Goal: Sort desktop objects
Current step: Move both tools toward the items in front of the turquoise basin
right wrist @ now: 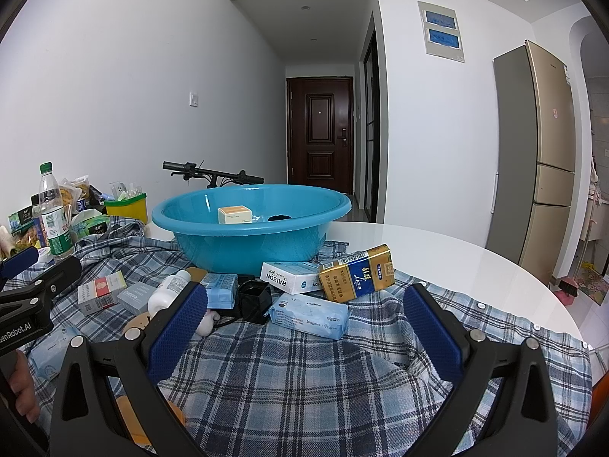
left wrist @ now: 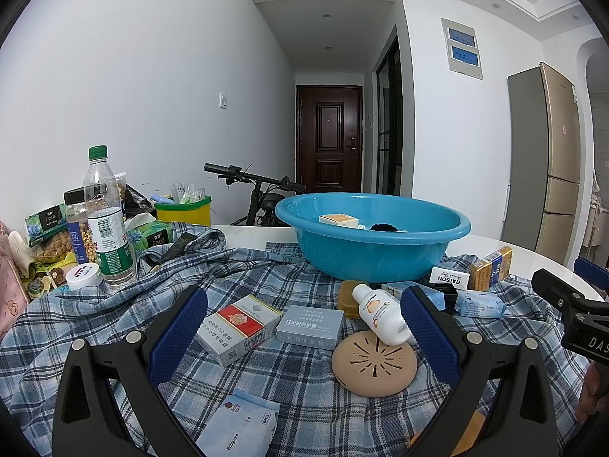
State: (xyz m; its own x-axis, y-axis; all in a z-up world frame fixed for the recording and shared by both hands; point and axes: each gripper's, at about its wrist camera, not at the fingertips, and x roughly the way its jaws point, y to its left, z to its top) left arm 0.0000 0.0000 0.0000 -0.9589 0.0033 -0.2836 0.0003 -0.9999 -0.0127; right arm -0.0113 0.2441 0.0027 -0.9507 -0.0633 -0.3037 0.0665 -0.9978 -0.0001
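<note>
The round blue plastic basin (right wrist: pixel 251 224) stands on the blue-and-white plaid cloth (right wrist: pixel 304 373) that covers the round white table (right wrist: pixel 475 266). In the basin lie a small white-and-orange carton (right wrist: pixel 235 214) and a small black item (right wrist: pixel 279 217). Before the basin, from left to right, lie a red-and-white cigarette pack (left wrist: pixel 238 327), a flat grey box (left wrist: pixel 310 326), a white squeeze bottle (left wrist: pixel 382 314), a white RAISON box (right wrist: pixel 291 277) and a gold-and-blue cigarette pack (right wrist: pixel 356 273). Left of the basin stands a clear plastic water bottle (left wrist: pixel 108 224); behind and left of it, a yellow bin (left wrist: pixel 183 211).
</note>
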